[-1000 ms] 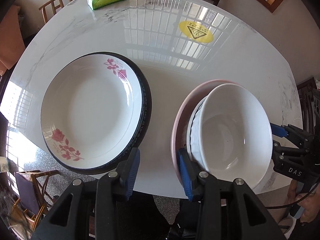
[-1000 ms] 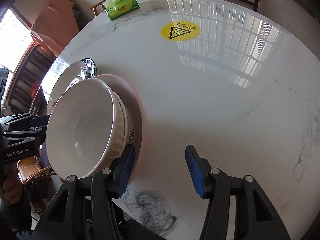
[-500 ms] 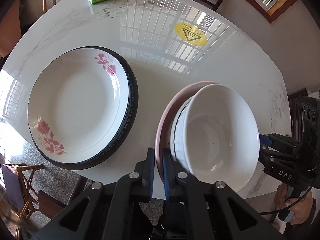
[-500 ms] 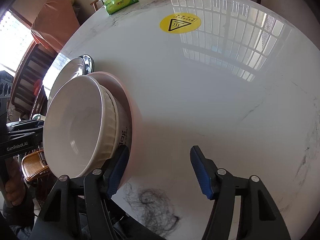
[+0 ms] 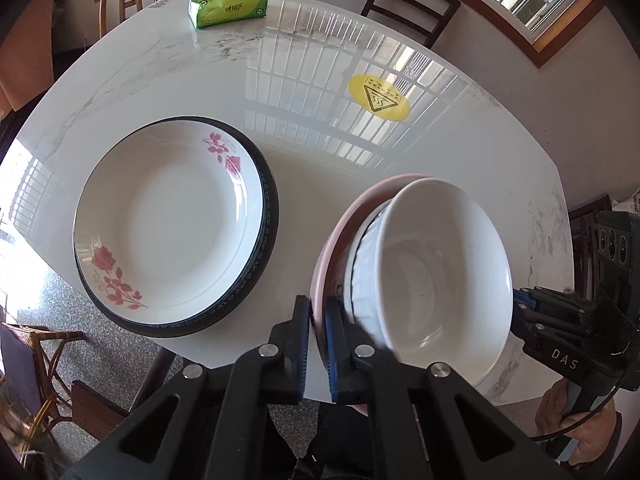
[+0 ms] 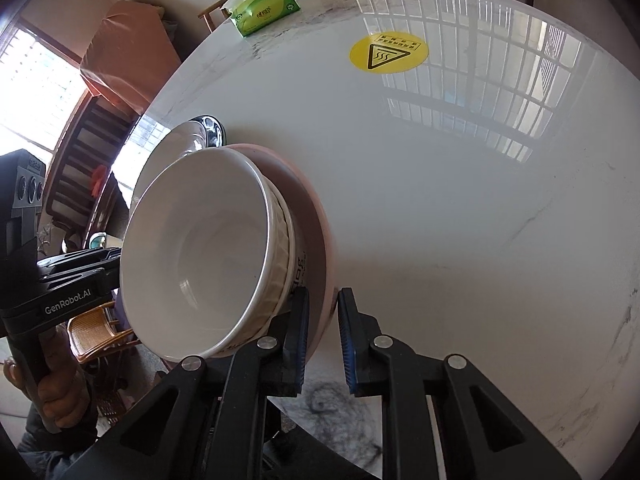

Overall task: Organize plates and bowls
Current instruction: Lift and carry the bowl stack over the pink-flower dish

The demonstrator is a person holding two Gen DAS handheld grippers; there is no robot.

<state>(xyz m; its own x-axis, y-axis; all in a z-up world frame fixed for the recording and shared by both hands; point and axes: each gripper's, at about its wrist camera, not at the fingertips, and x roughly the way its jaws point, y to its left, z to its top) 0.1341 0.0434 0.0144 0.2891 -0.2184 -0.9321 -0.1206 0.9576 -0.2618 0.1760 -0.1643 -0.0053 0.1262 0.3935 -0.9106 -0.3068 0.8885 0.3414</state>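
Left gripper [image 5: 318, 340]: nearly shut, pinching the near rim of the pink plate [image 5: 332, 240].
Right gripper [image 6: 323, 332]: closed on the same plate's rim at the other side [image 6: 316, 216].
Pink plate: held between both grippers, one on each side, near the table [image 5: 168, 80] edge.
In the pink plate: a white bowl [image 5: 432, 272] sat in another ribbed white bowl [image 5: 360, 256].
Flower plate [image 5: 168, 216]: rested on a dark plate [image 5: 269, 208], to the left of the pink plate, closer to the left gripper.
Next move, likely: carry the pink plate with its bowls left, toward the flower plate.
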